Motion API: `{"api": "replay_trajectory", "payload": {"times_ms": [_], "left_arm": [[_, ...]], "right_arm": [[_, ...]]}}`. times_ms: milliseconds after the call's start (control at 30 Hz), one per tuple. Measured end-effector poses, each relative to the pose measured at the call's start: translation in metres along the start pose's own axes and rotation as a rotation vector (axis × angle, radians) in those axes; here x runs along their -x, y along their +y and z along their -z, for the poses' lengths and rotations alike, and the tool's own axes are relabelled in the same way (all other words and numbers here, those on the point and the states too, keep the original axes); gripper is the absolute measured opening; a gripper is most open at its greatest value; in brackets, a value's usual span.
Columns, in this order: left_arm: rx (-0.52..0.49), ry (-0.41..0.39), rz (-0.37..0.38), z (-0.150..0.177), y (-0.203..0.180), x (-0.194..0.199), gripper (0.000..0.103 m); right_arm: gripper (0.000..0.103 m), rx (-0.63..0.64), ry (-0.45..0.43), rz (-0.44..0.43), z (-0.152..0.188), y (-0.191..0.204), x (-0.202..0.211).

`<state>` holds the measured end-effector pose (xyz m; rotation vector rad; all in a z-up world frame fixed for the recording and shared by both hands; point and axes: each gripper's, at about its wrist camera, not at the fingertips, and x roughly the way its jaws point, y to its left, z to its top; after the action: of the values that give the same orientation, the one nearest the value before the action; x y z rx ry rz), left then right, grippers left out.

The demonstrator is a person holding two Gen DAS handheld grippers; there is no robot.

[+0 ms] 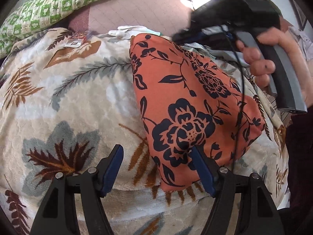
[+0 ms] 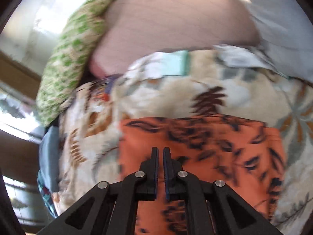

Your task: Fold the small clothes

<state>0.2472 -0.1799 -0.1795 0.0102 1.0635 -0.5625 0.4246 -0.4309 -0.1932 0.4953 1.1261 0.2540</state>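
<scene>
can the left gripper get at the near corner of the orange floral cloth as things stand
Probably yes: the left gripper is open, the orange floral cloth has its near corner by the right-hand finger, and nothing lies over it on the leaf-print blanket.

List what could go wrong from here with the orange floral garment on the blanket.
1. The left hand-held gripper stands open with one finger on the orange floral garment; closing here could pinch the plush blanket along with its edge.
2. The right hand-held gripper is shut and empty above the cloth, and its view is blurred; a hasty grab may miss the edge.
3. A dangling cable crosses the garment and could snag it.
</scene>
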Motion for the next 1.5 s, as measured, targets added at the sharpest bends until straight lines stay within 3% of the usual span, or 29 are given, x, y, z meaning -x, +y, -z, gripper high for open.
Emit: {"api": "replay_trajectory", "payload": {"times_ms": [67,200,233,333,433,533,700,833,1033,1200,1500], "left_arm": [[-0.026,0.022,-0.029,0.003,-0.003,-0.007,0.074],[-0.041,0.012,-0.070,0.005,-0.001,-0.011,0.074],[-0.039,0.012,-0.059,0.004,-0.001,-0.010,0.074],[-0.038,0.010,-0.057,0.002,-0.001,-0.009,0.074],[-0.052,-0.006,-0.075,0.002,-0.004,-0.006,0.074],[-0.064,-0.028,-0.097,0.004,-0.008,0.000,0.074],[-0.094,-0.054,-0.145,0.009,-0.016,0.005,0.074],[-0.116,-0.057,-0.167,0.012,-0.019,0.000,0.074],[-0.156,-0.073,-0.204,0.015,-0.027,-0.006,0.074],[-0.154,-0.070,-0.216,0.011,-0.033,0.000,0.074],[-0.166,-0.106,-0.255,0.008,-0.044,0.023,0.074]], "right_arm": [[0.006,0.037,0.027,-0.027,0.004,0.020,-0.016],[0.006,0.021,0.152,0.064,0.007,0.012,-0.089],[0.005,-0.010,0.140,-0.001,0.007,0.004,-0.095],[0.006,-0.111,0.118,-0.067,0.007,-0.008,-0.073],[0.006,-0.017,0.044,-0.019,0.024,-0.004,-0.030],[0.006,-0.016,-0.018,-0.072,0.052,-0.018,0.014],[0.006,-0.023,-0.068,0.003,0.111,-0.047,0.061],[0.007,-0.060,-0.093,0.143,0.147,-0.073,0.066],[0.007,-0.105,-0.072,0.119,0.150,-0.093,0.046],[0.007,-0.107,-0.085,0.086,0.148,-0.095,0.060],[0.007,-0.127,-0.132,0.118,0.159,-0.096,0.085]]}}
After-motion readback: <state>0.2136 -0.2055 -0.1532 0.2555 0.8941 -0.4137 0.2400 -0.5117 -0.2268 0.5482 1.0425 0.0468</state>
